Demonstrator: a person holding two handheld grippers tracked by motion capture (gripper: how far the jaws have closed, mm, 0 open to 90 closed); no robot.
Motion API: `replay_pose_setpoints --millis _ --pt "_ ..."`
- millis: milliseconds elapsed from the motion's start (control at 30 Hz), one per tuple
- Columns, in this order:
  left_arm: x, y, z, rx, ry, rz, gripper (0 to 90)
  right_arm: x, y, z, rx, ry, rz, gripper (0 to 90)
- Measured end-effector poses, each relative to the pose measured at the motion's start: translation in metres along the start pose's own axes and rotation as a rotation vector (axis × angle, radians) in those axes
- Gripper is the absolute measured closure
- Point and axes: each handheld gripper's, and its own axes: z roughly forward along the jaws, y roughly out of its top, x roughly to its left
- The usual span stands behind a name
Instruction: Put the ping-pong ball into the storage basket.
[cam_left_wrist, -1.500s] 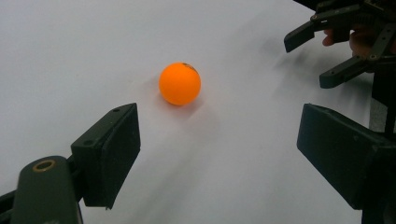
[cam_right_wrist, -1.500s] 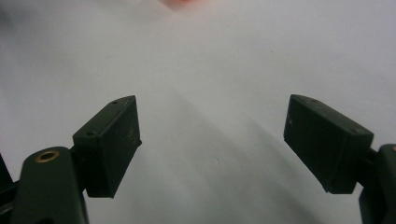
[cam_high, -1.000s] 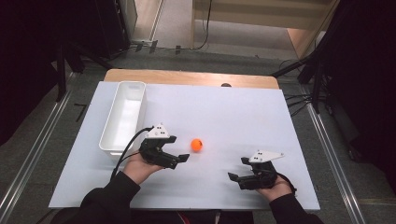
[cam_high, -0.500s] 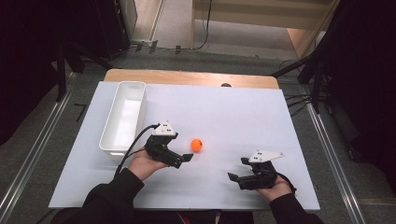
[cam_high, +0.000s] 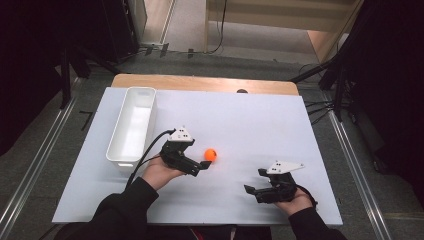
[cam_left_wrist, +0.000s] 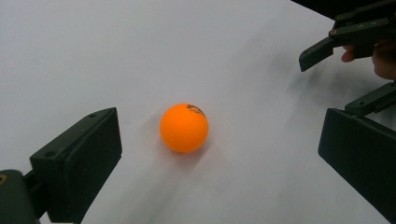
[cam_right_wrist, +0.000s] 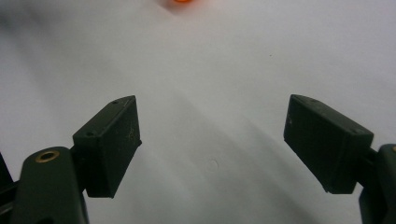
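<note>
left gripper (cam_high: 200, 166) just beside the orange ball (cam_high: 210, 155), perhaps touching; white bin (cam_high: 131, 127) to its left.

A long white bin (cam_high: 132, 127) lies on the left part of my tabletop (cam_high: 260, 120), its length running away from me and its inside bare. The tabletop is covered by a white sheet, and a strip of bare wood (cam_high: 200, 82) shows along its far edge. A small dark spot (cam_high: 242, 91) sits where sheet and wood meet. Grey floor (cam_high: 75, 115) surrounds the tabletop, with metal rails (cam_high: 30, 172) at both sides, dark stands and loose cables (cam_high: 320, 107) beyond.
</note>
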Motion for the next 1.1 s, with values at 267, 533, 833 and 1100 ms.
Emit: replay_pose_setpoints --millis 267,533,833,1100 --pt "0.002 0.003 0.006 -0.001 0.006 -0.007 0.0 0.0 0.0 0.0 0.0 0.005 0.0 17.4" --pt "0.004 0.008 0.012 -0.003 0.013 -0.001 0.0 0.0 0.0 0.0 0.002 0.007 0.002 17.4" --pt "0.004 0.01 0.017 -0.022 0.031 0.001 0.0 0.0 0.0 0.0 0.0 0.007 0.0 17.4" --pt "0.004 0.014 0.028 -0.011 0.03 0.002 0.0 0.001 0.0 0.0 0.004 0.012 0.006 17.4"
